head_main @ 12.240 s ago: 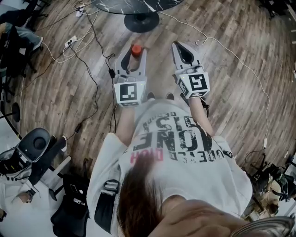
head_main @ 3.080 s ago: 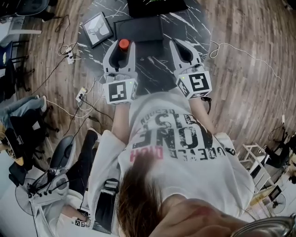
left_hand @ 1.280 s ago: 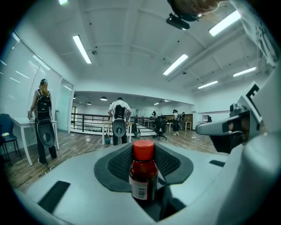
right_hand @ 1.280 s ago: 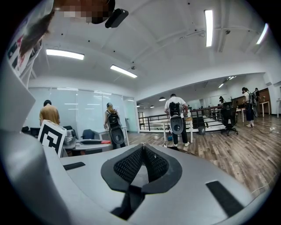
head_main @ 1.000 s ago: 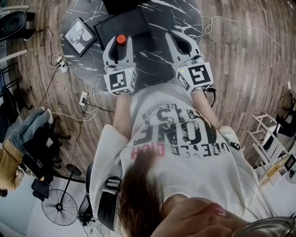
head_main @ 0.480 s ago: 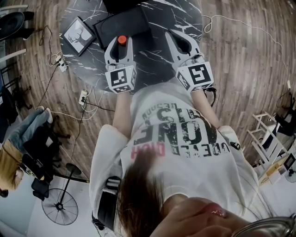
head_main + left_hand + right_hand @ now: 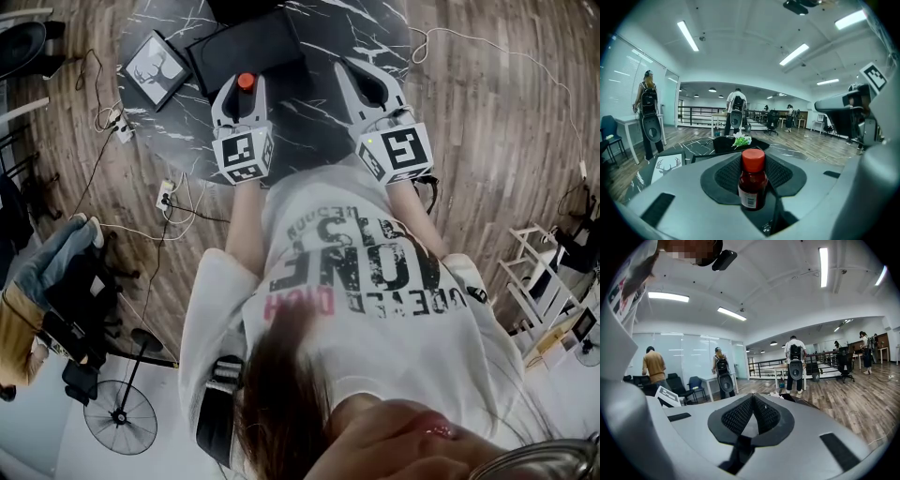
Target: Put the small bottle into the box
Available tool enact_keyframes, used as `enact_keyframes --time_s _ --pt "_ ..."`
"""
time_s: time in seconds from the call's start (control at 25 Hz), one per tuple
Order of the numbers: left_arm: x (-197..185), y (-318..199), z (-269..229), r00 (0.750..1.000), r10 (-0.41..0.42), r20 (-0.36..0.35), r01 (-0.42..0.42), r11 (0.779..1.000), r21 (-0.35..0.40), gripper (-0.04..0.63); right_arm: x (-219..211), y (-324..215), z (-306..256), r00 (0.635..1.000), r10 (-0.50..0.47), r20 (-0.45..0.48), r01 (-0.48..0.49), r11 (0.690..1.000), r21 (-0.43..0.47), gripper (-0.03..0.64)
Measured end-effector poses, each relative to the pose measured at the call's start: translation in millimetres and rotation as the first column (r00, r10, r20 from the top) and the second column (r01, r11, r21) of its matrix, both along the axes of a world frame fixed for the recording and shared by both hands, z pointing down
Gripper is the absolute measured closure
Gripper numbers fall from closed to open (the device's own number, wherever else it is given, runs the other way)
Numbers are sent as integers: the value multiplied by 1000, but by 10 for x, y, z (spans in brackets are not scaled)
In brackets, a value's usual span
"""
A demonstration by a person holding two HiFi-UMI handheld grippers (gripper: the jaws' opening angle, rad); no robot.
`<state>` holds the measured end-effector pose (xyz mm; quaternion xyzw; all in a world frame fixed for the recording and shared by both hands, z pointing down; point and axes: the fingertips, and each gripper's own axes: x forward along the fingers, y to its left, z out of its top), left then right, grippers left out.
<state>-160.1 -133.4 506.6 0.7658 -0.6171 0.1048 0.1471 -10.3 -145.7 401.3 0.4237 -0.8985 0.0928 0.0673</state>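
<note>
L tool (image 7: 242, 89) clamped on bottle (image 7: 752, 180), upright, just short of box (image 7: 246, 49). R tool (image 7: 364, 82) closed, empty. Bottle prob. light, stiff, slick; hold mid-body, under cap (image 7: 753, 159).

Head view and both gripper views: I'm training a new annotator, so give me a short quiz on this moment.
1. True or false: the left gripper is closed on the small bottle, the one with the red cap.
2. Multiple choice: in the head view, where does the framed deer picture lie relative to the black box on the table? A: to its left. B: to its right. C: on top of it.
3. Fill the gap: the right gripper has its jaws ___, with nothing between them.

Key: 1 true; 2 A; 3 shut.
</note>
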Motion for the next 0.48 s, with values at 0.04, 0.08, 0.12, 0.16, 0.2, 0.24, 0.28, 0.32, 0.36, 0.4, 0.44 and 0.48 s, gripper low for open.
enact_keyframes --time_s 0.04,0.08,0.12,0.16,0.2,0.24,0.28,0.32,0.36,0.4,0.44,0.48 --pt "0 3 19 1000 0 0 0 1000 -5 448 -3 2 2 1000 -1 -1 1 1000 0 614" --pt "0 5 36 1000 1 -1 -1 1000 -10 448 -8 5 4 1000 -3 -2 3 1000 0 614" --pt "2 4 53 1000 3 -1 -3 1000 -13 448 -13 7 7 1000 -5 -3 5 1000 0 614" --pt "3 2 68 1000 4 -1 -4 1000 -16 448 -17 10 12 1000 -6 -4 6 1000 -1 614" --pt "5 -1 83 1000 6 -1 -6 1000 -19 448 -20 12 16 1000 -7 -4 7 1000 -2 614" --pt "7 -4 98 1000 7 -1 -7 1000 -21 448 -20 13 19 1000 -7 -4 7 1000 -2 614" --pt "8 -6 115 1000 8 -1 -8 1000 -25 448 -18 14 22 1000 -7 -5 7 1000 -3 614" --pt "7 -8 135 1000 8 -1 -8 1000 -29 448 -15 13 26 1000 -6 -5 6 1000 -4 614" --pt "6 -11 158 1000 8 -1 -8 999 -33 448 -12 12 29 1000 -4 -5 4 1000 -5 614" --pt "6 -12 181 1000 8 -1 -8 999 -38 448 -8 11 33 1000 -3 -5 3 1000 -5 614" --pt "9 -12 204 1000 8 -1 -8 999 -43 448 -4 13 37 1000 -2 -5 2 1000 -6 614" --pt "16 -9 226 1000 8 -1 -8 999 -48 448 -1 16 42 1000 -1 -5 1 1000 -7 614"
